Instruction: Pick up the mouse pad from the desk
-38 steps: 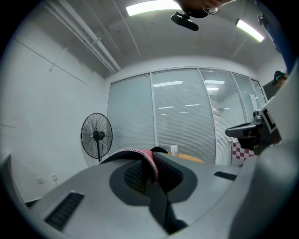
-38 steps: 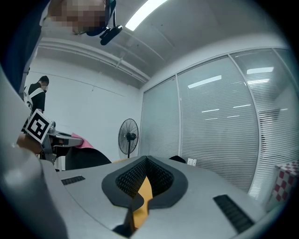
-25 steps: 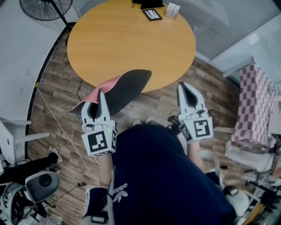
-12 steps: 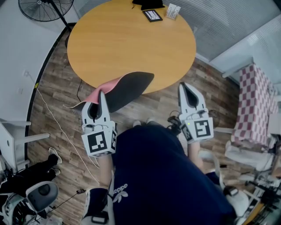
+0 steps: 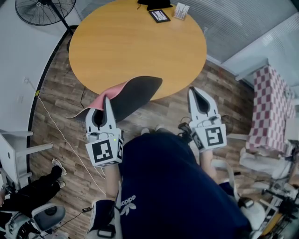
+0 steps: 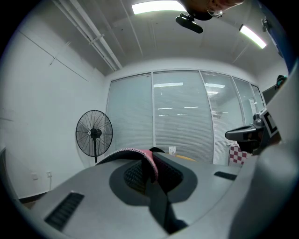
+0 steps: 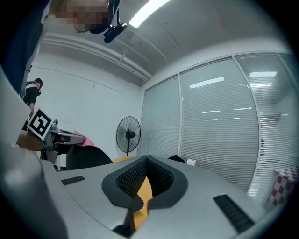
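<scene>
Nearest me, at eleven o'clock, my left claw (image 5: pixel 105 103) is clamped on the near edge of the mouse pad (image 5: pixel 136 92). My right claw (image 5: pixel 195 91), at one o'clock, has its jaws closed on nothing. The pad, black on top and pink beneath, stretches from that grip toward one o'clock, its far end over the near rim of the round orange desk (image 5: pixel 140 42), touching or not I cannot tell; a small black flat device (image 5: pixel 159 15) lies at the desk's far edge.

Mouse pad (image 5: pixel 138 93): black face, pink underside. Table (image 5: pixel 140 42): orange-tan. Cloth (image 5: pixel 271 107) at 3 o'clock: red-white check. Floor (image 5: pixel 58 88): brown planks. Fan (image 5: pixel 44 9) at 11 o'clock: black.
</scene>
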Motion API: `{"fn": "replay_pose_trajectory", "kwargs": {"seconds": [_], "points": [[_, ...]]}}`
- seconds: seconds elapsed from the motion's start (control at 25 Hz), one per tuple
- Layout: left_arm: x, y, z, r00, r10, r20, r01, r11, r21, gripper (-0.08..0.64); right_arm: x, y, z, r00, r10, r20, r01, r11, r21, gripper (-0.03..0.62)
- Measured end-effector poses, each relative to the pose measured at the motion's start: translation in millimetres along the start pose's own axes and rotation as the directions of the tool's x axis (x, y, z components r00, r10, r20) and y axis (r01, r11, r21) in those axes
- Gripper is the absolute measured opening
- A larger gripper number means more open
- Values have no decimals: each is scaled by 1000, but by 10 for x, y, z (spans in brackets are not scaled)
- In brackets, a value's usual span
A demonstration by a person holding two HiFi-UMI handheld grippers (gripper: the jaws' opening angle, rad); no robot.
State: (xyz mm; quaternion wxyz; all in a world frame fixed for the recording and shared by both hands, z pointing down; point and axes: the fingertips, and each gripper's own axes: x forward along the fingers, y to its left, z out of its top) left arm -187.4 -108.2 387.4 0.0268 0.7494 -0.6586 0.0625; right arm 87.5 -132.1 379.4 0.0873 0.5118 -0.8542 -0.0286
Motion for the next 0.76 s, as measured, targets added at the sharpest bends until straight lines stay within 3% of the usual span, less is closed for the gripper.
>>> {"fn": "replay_pose_trajectory", "kwargs": {"seconds": [0.16,0.76], "points": [[7,-7,1,1000,0,-1,0,1000,-9,20,12,38,53,999,12,31,-12,1000,8,3],[81,-66,-43,1000,-23,-16,22,1000,-14,19,15,-51,0,1000,-4,3,4,1000,-14,3]]}}
